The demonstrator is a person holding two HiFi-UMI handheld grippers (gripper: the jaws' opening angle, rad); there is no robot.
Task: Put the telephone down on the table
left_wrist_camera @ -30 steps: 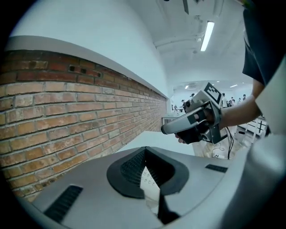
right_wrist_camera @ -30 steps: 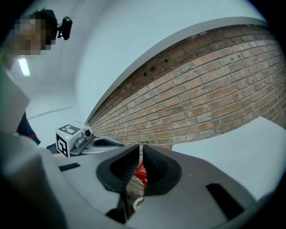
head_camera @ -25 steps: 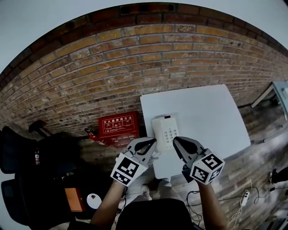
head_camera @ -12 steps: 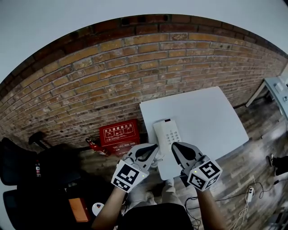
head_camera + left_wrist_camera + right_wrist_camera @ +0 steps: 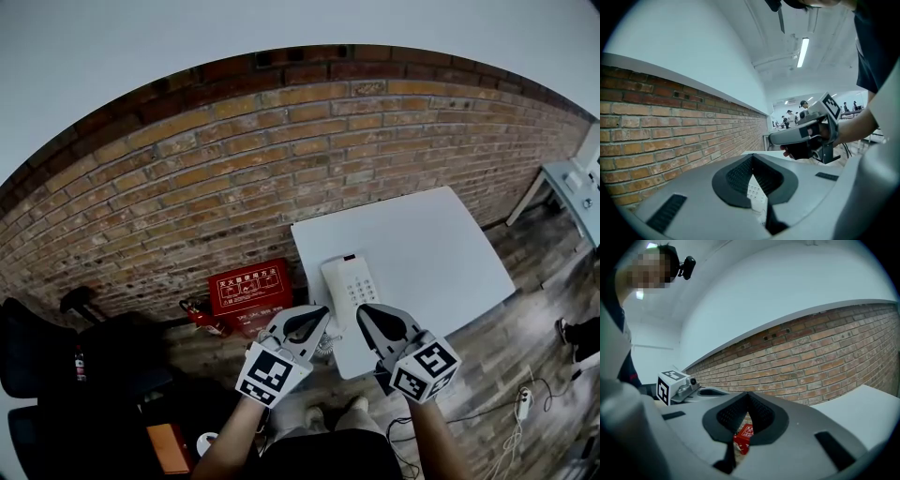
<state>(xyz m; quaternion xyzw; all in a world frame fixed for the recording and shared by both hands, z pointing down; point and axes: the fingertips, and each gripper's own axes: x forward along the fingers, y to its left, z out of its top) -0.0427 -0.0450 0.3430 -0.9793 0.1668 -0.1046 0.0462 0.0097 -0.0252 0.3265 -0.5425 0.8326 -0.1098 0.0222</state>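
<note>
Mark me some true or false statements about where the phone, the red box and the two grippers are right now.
1. The telephone lies on the white table. True.
2. The left gripper is shut on the telephone. False: its jaws are together with nothing between them, and the telephone lies beyond them on the table.
3. The red box stands on the table. False: it sits on the floor against the brick wall, to the left of the table.
4. The right gripper is shut and holds nothing. True.
</note>
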